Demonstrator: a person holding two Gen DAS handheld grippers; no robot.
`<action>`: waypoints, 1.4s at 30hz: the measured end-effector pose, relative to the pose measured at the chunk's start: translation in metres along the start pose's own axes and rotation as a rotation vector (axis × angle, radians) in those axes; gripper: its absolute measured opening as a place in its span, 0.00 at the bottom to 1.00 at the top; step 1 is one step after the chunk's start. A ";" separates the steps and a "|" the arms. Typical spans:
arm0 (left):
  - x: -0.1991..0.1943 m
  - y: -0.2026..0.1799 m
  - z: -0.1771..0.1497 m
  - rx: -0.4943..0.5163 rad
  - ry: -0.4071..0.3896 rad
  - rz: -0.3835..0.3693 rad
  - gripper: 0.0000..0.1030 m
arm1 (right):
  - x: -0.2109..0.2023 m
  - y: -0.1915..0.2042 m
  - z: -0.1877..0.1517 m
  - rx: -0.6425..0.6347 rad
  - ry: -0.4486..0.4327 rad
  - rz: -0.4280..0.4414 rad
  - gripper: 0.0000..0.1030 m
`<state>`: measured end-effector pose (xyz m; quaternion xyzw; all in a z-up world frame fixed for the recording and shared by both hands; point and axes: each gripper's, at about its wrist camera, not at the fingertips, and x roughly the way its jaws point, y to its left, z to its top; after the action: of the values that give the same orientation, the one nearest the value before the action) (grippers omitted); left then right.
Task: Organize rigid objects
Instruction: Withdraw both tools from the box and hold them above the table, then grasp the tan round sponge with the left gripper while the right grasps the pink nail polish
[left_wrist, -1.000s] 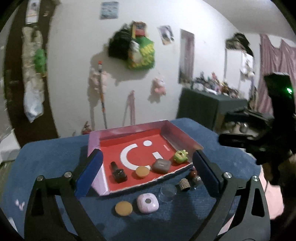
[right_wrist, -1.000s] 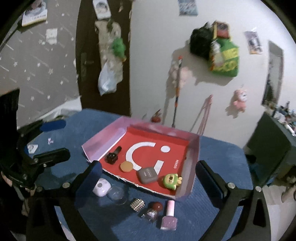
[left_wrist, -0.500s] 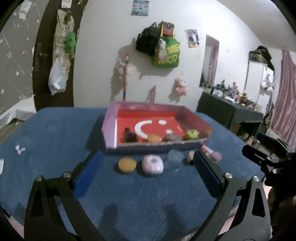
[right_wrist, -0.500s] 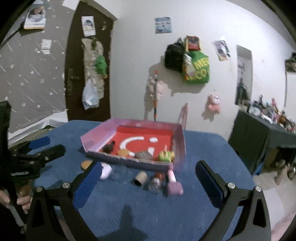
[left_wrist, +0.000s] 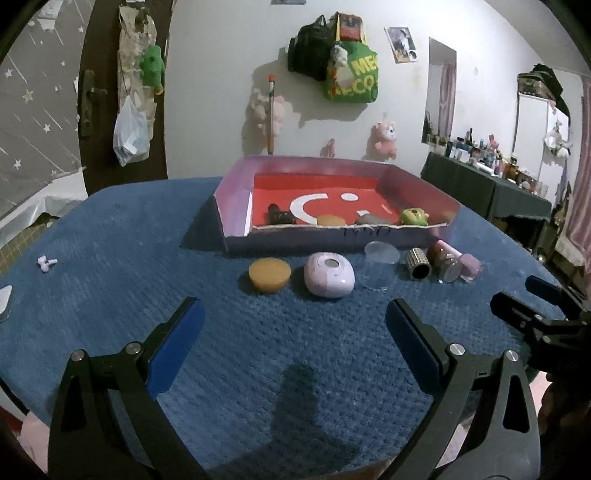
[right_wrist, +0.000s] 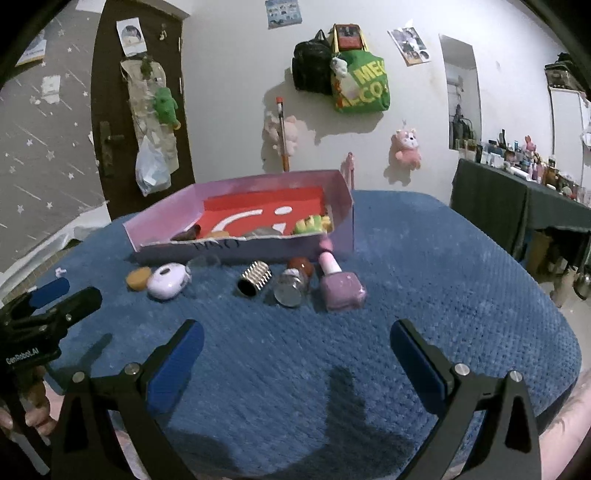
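Observation:
A shallow box with lilac walls (left_wrist: 236, 218) (right_wrist: 258, 249) and a red floor holds a dark bottle (left_wrist: 279, 214), an orange disc (left_wrist: 330, 220), a grey stone (left_wrist: 371, 219) and a green toy (left_wrist: 413, 216). In front of it on the blue cloth lie an orange disc (left_wrist: 269, 275), a lilac case (left_wrist: 328, 275) (right_wrist: 168, 280), a clear lid (left_wrist: 380, 254), a studded cylinder (left_wrist: 417, 263) (right_wrist: 255, 282), a small jar (right_wrist: 291, 288) and a pink nail polish bottle (right_wrist: 338, 284). My left gripper (left_wrist: 293, 334) and right gripper (right_wrist: 295, 350) are open, empty, low over the near cloth.
The blue-covered table (left_wrist: 110, 277) ends close behind both grippers. A small white piece (left_wrist: 46, 263) lies at the far left. A dark cluttered sideboard (right_wrist: 517, 199) stands to the right. The wall behind carries bags and plush toys.
Both grippers have dropped from a high view over the box to a low position near the cloth and pulled back. The objects have not moved. Both stay open.

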<state>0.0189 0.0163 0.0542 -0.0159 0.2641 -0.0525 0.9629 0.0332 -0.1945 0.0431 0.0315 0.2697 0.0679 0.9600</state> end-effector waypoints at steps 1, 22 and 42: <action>0.001 0.000 -0.001 0.002 0.003 0.003 0.97 | 0.001 -0.001 -0.001 -0.002 0.002 -0.005 1.00; 0.013 0.008 0.005 0.006 0.029 0.043 0.97 | 0.015 -0.008 -0.003 0.004 0.035 -0.008 1.00; 0.042 0.034 0.035 0.010 0.143 0.034 0.97 | 0.041 -0.024 0.030 0.008 0.100 -0.037 1.00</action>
<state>0.0759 0.0457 0.0615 -0.0029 0.3320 -0.0382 0.9425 0.0861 -0.2132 0.0455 0.0268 0.3184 0.0505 0.9462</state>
